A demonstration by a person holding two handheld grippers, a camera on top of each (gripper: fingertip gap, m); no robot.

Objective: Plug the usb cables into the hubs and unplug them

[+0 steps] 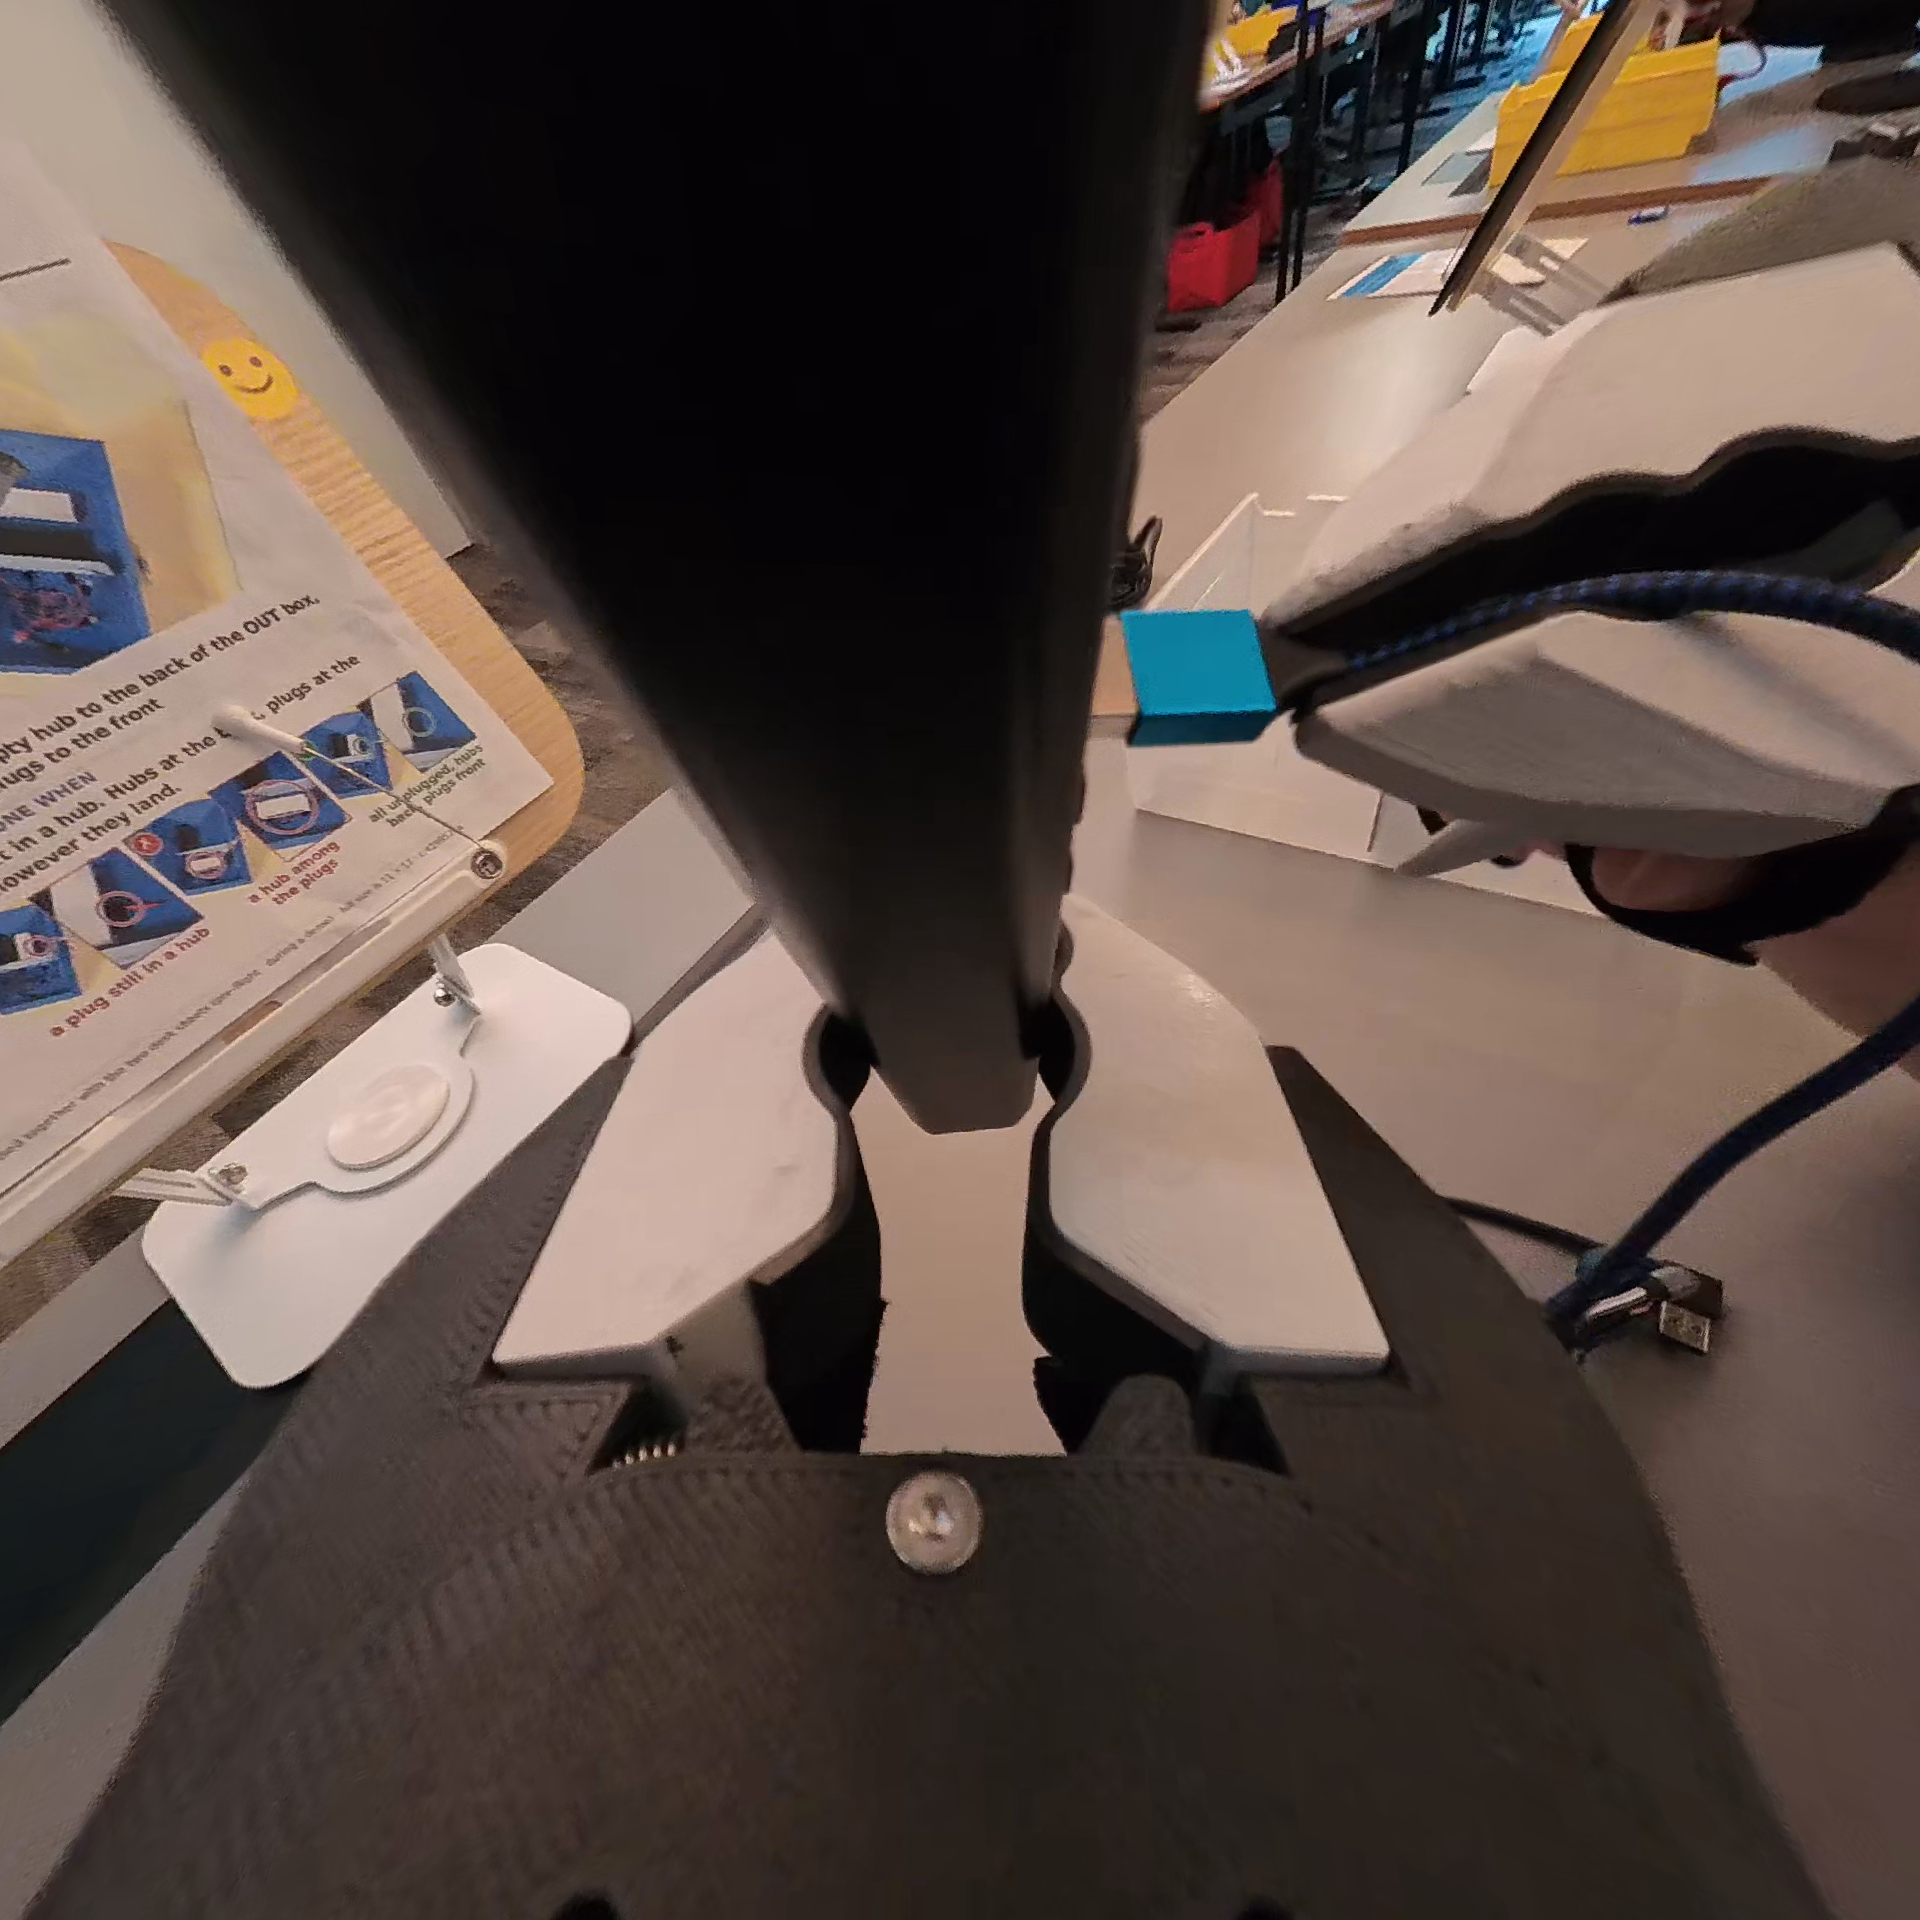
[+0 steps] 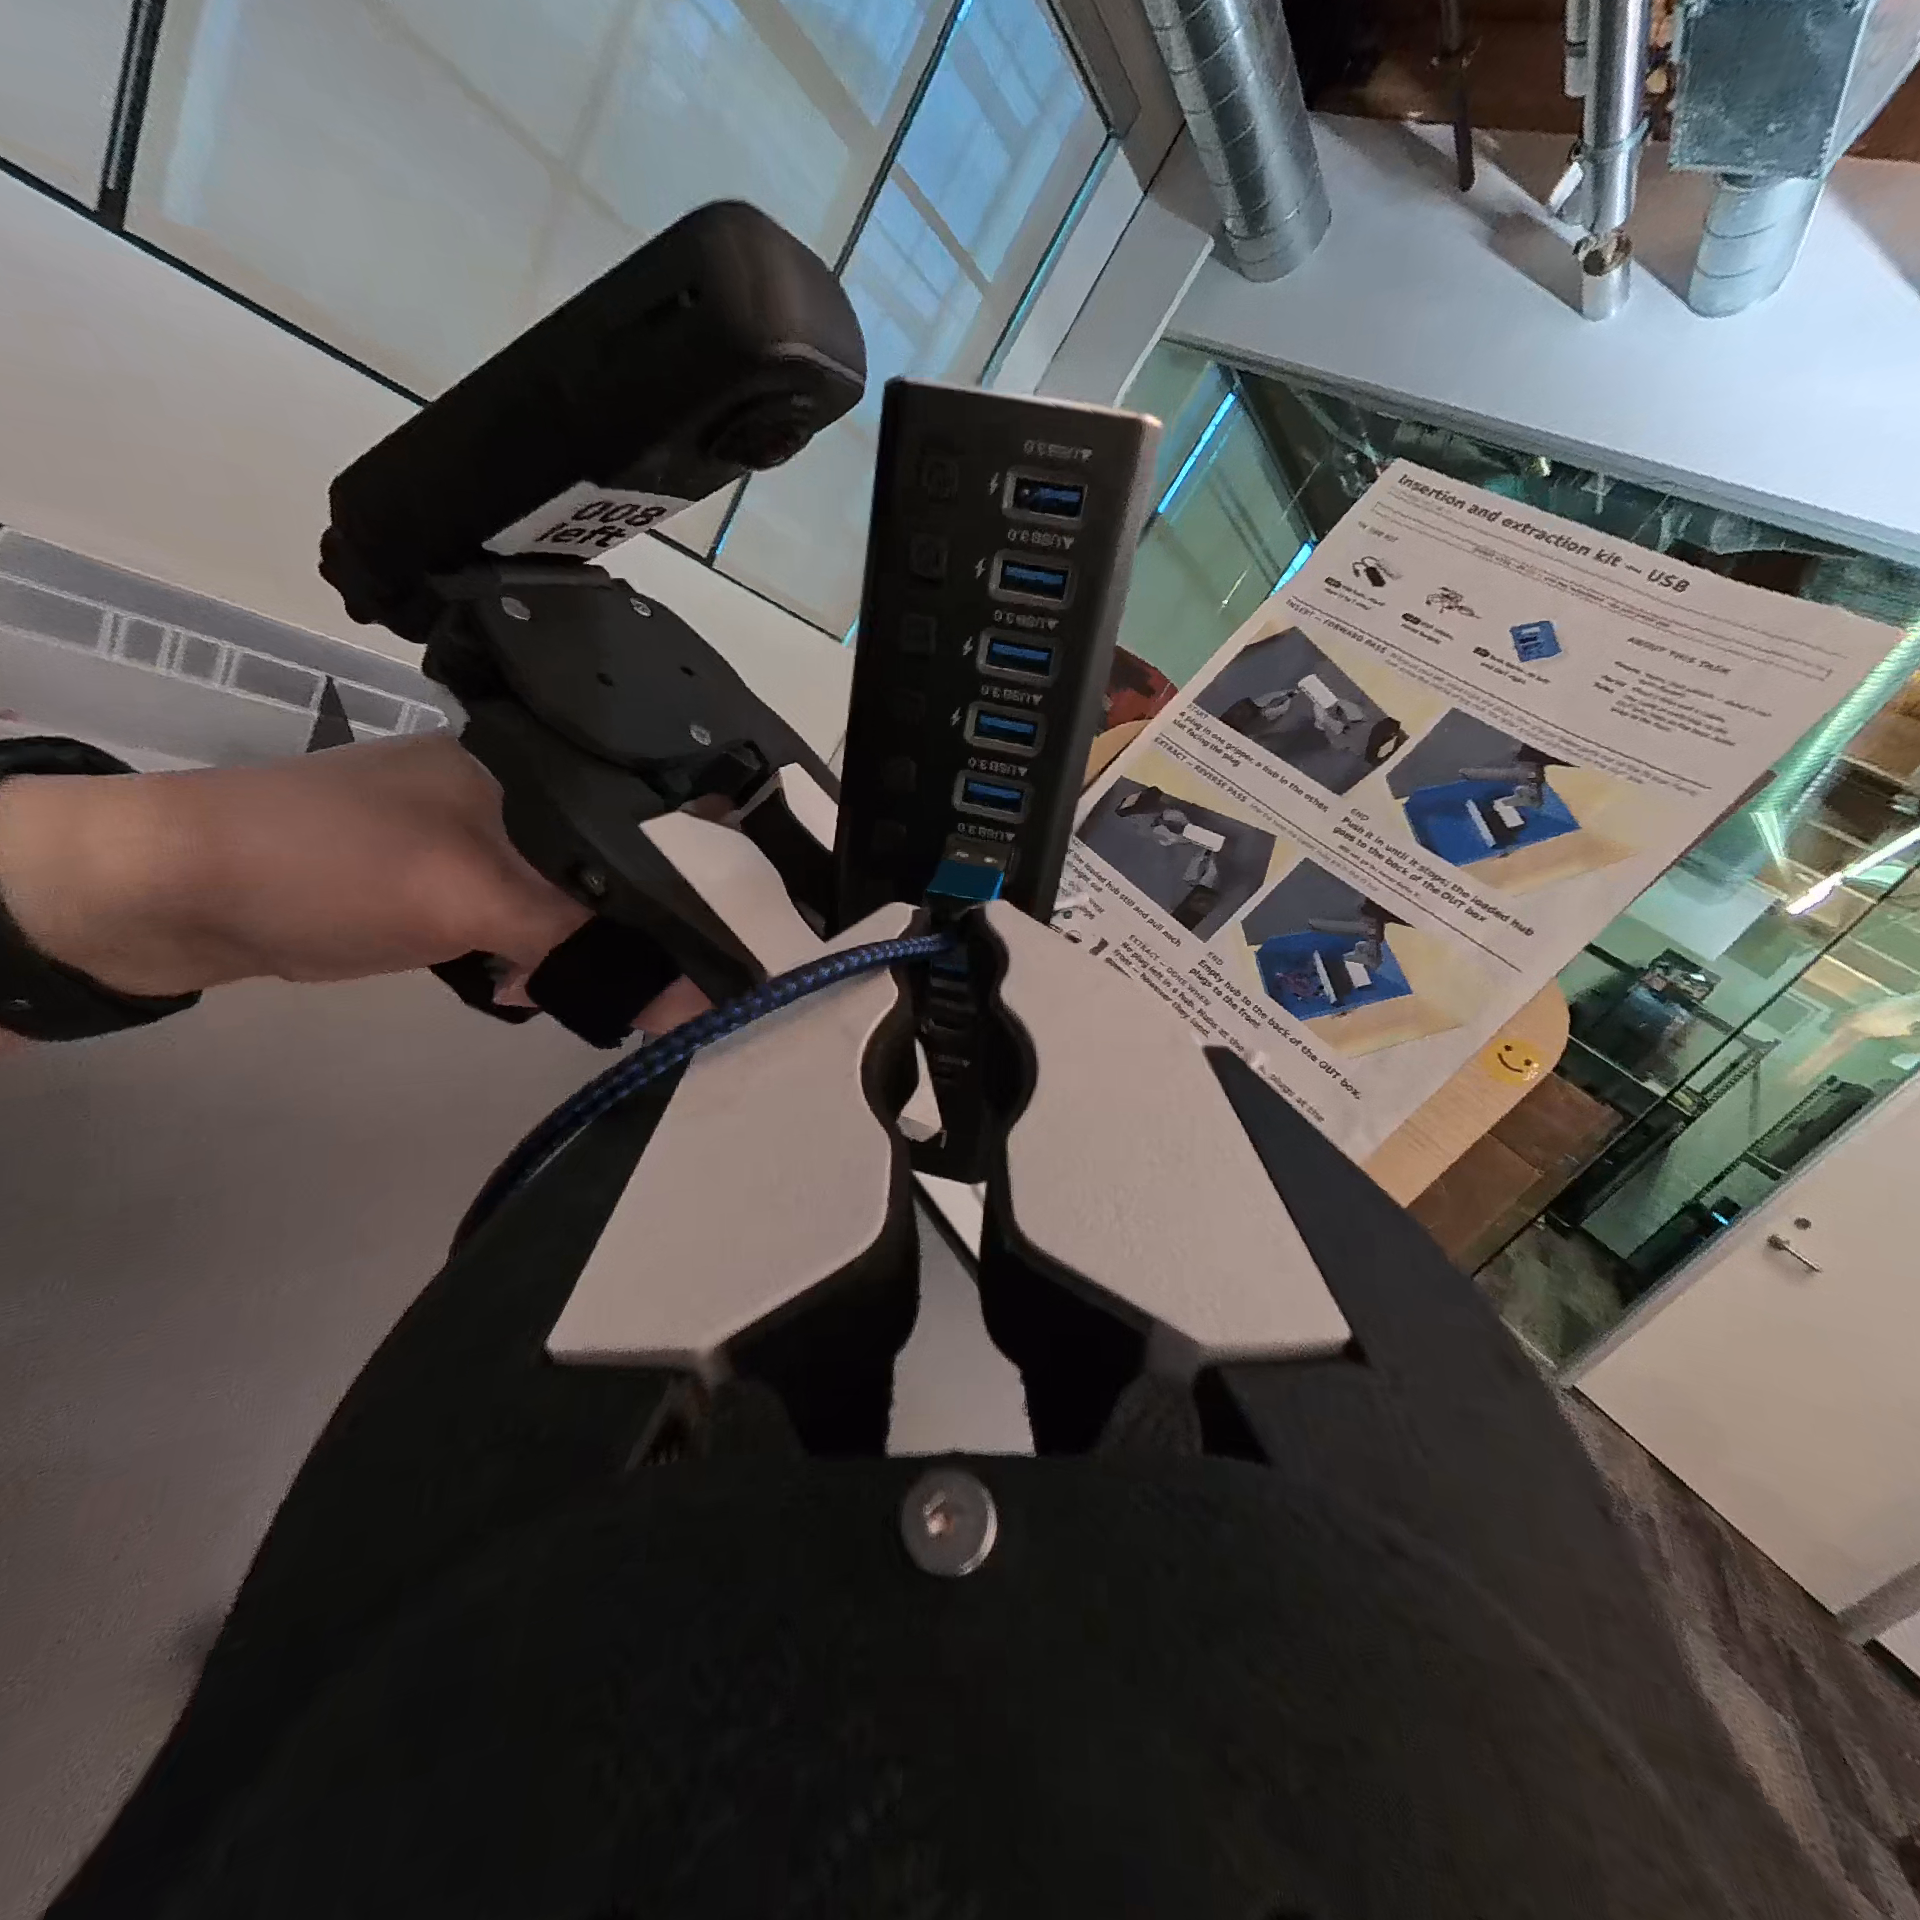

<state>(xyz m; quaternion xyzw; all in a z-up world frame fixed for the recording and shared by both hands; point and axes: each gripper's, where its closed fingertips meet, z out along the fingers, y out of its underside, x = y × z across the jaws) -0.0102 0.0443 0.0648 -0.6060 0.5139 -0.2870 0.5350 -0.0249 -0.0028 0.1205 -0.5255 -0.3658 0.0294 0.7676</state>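
My left gripper (image 1: 951, 1039) is shut on the lower end of a black USB hub (image 1: 727, 416), which stands upright and fills the middle of the left wrist view. In the right wrist view the hub (image 2: 966, 623) shows a column of several blue ports. My right gripper (image 2: 951, 925) is shut on a blue USB plug (image 2: 966, 881) with a blue braided cable (image 2: 727, 1018). The plug's metal tip meets the hub's lowest port; its depth is hidden. In the left wrist view the right gripper (image 1: 1278, 665) holds the plug (image 1: 1195, 675) against the hub's right side.
A printed instruction sheet (image 1: 260, 779) leans on a white stand (image 1: 395, 1143) at the left of the grey table. Loose USB plugs (image 1: 1662, 1309) lie at the right. A white box (image 1: 1226, 603) stands behind the plug. Yellow bins (image 1: 1621, 104) sit far back. My hands' fingertips stand some 7 cm from each other.
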